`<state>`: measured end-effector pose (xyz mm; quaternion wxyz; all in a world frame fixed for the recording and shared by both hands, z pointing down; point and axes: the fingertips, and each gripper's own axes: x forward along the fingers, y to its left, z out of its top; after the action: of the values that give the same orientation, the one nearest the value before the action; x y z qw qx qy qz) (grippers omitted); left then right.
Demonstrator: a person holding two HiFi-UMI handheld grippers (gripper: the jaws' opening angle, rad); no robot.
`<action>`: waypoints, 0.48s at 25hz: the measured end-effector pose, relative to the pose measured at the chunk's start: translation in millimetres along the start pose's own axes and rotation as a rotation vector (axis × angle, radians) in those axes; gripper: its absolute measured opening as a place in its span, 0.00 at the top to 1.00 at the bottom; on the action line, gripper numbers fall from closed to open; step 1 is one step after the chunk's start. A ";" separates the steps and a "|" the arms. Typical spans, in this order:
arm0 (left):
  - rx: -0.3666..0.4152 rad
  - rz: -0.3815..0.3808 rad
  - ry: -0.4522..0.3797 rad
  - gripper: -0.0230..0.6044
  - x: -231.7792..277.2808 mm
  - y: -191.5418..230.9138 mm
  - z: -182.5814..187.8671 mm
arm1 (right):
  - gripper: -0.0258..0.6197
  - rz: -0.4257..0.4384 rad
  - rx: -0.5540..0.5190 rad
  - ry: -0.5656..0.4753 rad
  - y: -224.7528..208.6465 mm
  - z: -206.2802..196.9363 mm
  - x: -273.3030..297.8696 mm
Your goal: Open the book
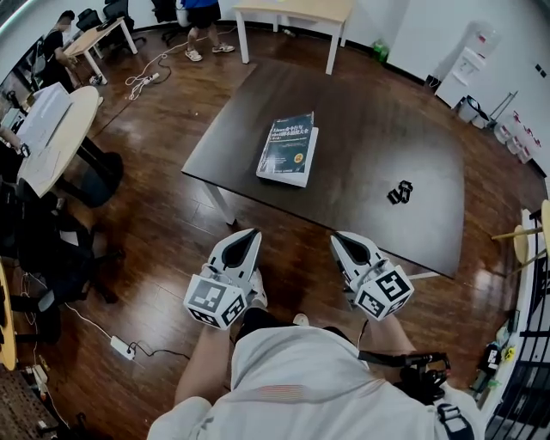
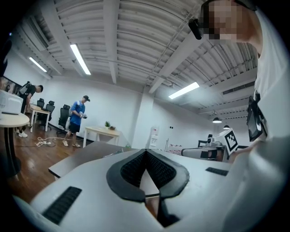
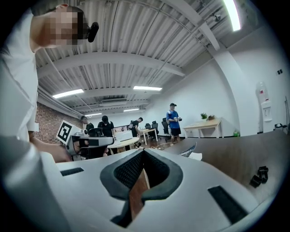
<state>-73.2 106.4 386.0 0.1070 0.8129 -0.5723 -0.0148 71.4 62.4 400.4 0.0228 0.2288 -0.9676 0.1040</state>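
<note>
We hold both grippers low, close to our body and short of the near edge of the dark table (image 1: 361, 129), with bare wooden floor under them. The left gripper (image 1: 250, 234) points up towards the table, its marker cube (image 1: 215, 301) nearest us. In its own view the two black pads meet at their tips and only a narrow sliver of floor shows behind them, so its fingers are together with nothing between. The right gripper (image 1: 340, 238) sits beside it, well apart from it, and reads the same way in its view: tips touching, pads bare, nothing clamped. The book (image 1: 288, 149) lies closed and flat on the table, cover up, dark teal with a yellow patch near its lower edge. It sits left of the table's middle and is turned slightly askew to the table edges. It is well ahead of both grippers and neither one touches it. A small black object (image 1: 400, 192) that we cannot identify lies on the table to the right of the book, apart from it. Beyond the dark table stands a light wooden table (image 1: 296, 13), and in the left gripper view a person in a blue shirt (image 2: 77, 118) stands near it
</note>
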 end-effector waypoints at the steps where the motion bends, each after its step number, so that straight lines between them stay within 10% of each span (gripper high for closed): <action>1: -0.003 -0.012 -0.002 0.95 7.7 11.9 1.9 | 0.96 -0.012 -0.002 0.003 -4.8 2.1 11.2; 12: 0.014 -0.121 0.028 0.95 82.3 137.4 30.0 | 0.96 -0.120 -0.004 -0.028 -49.0 32.1 141.3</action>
<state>-176.6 -19.4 391.1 0.1085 0.8469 -0.5205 -0.0058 -32.9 -49.2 391.3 0.0158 0.2878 -0.9526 0.0971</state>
